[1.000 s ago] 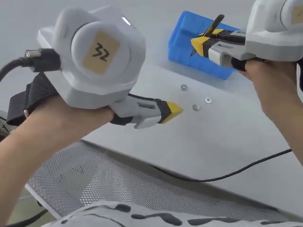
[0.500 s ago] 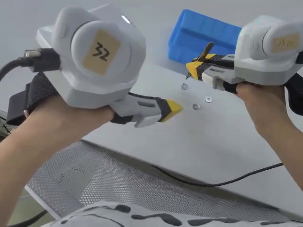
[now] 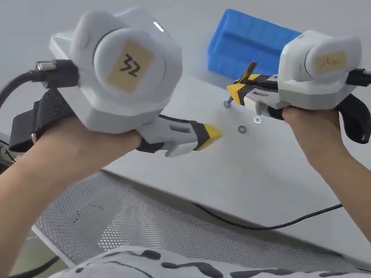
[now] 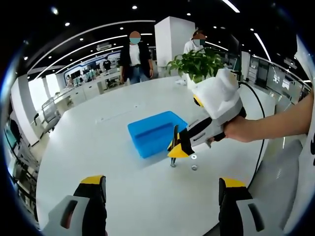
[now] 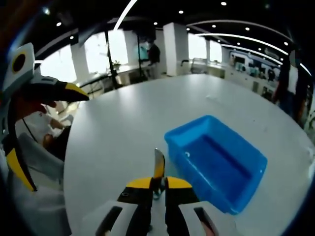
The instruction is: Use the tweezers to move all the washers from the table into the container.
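Lining tweezers (image 5: 158, 166) on leftmost washer (image 3: 226, 104)
Left gripper (image 3: 210, 134), jaws released, hangs at 8 o'clock of three washers (image 3: 242, 129) on surface (image 3: 278, 174); right gripper (image 3: 236, 91), nearer, clenched on tweezers, tips down at leftmost washer; container (image 3: 255, 40) at 12 o'clock.

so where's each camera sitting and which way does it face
Head view: on the person's head, facing down at the table; left gripper and right gripper show.
Left gripper view: on the left gripper, facing across the table along its open jaws; the right gripper shows at the right.
Right gripper view: on the right gripper, facing along its jaws, shut on the tweezers, toward the container.
Shared: all three see the container.
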`<state>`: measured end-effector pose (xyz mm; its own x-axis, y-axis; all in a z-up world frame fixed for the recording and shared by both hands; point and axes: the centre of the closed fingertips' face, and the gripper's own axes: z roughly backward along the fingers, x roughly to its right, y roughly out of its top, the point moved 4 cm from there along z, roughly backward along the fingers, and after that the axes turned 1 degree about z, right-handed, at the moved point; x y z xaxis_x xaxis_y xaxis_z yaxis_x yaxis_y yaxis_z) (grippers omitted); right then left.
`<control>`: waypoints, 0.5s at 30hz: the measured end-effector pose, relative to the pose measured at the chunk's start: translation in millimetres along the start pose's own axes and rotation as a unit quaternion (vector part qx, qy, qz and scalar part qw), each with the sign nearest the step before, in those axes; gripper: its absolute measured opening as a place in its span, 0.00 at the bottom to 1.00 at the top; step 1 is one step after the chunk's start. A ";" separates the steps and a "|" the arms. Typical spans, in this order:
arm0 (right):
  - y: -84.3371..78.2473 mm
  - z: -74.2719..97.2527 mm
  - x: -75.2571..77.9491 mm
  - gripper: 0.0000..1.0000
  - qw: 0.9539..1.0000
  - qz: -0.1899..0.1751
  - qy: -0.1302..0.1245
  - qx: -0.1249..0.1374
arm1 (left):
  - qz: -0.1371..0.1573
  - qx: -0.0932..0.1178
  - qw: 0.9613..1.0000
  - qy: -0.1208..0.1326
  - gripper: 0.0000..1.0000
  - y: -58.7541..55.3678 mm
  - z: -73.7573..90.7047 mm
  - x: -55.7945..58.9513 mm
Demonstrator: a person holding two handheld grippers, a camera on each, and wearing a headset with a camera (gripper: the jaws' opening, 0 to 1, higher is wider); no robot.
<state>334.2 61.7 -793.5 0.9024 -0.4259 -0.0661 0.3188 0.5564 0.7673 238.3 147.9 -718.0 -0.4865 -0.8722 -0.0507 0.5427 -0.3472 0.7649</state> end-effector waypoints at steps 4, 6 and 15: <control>-0.6 -1.0 -0.4 0.05 1.000 0.000 0.000 0.002 | -0.001 -0.003 1.000 0.001 0.97 -1.0 -0.3 -0.4; -0.8 -0.9 -1.6 0.05 1.000 0.004 -0.001 0.004 | -0.001 -0.003 1.000 0.001 0.97 -0.9 -0.4 0.1; -2.5 0.3 -0.7 0.04 1.000 -0.004 -0.006 0.014 | -0.003 -0.005 1.000 -0.003 0.97 -1.0 -1.8 2.4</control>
<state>332.7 60.4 -795.2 0.8962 -0.4391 -0.0636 0.3171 0.5338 0.7839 237.8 145.6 -720.0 -0.4940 -0.8679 -0.0509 0.5462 -0.3554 0.7585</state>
